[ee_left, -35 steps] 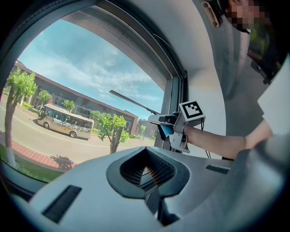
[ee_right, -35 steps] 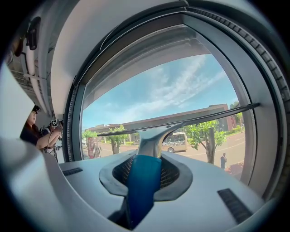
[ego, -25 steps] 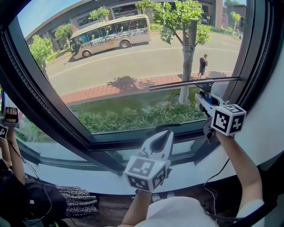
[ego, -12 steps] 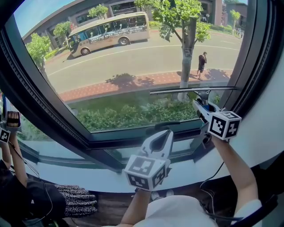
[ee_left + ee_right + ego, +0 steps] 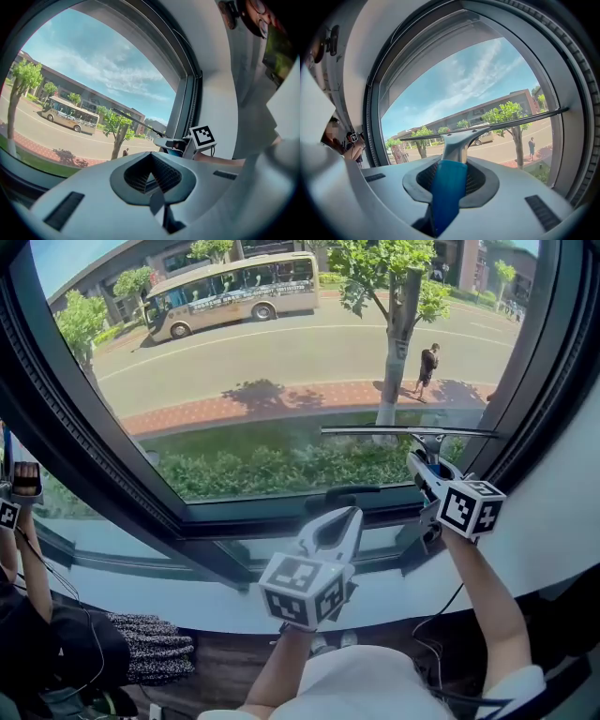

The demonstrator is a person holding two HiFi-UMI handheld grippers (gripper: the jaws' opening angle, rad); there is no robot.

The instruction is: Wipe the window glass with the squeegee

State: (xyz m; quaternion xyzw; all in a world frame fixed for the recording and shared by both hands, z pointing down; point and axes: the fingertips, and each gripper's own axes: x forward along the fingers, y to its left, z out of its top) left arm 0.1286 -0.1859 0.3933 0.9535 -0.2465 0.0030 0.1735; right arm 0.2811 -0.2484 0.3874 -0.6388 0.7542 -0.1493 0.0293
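**Q:** What does the right claw (image 5: 422, 465) hold?

**A:** It is pinched on the blue plastic handle of the squeegee with the long thin dark blade (image 5: 403, 432); in the right gripper view the handle (image 5: 447, 187) runs up between the two jaws of the claw (image 5: 452, 164) into a grey metal neck, and the blade crosses level above it.

**Q:** Where does the squeegee sit on the large clear window glass (image 5: 262, 362)?

**A:** Low on the right part of the pane; the blade lies level, its right end near the dark window frame (image 5: 281, 512); it appears to rest against the glass.

**Q:** And the left claw (image 5: 339, 517)?

**A:** Pressed together on nothing; its own view shows the jaws (image 5: 151, 164) meeting at the tips, with only the diamond-shaped gap between the ribbed pads; it hangs over the white window sill (image 5: 187, 601), below the frame and well apart from the squeegee.

**Q:** What lies beyond the glass?

**A:** A beige bus (image 5: 234, 282) on the road; a green tree (image 5: 398, 296); a pedestrian in dark clothes (image 5: 428, 364) just beside the trunk.
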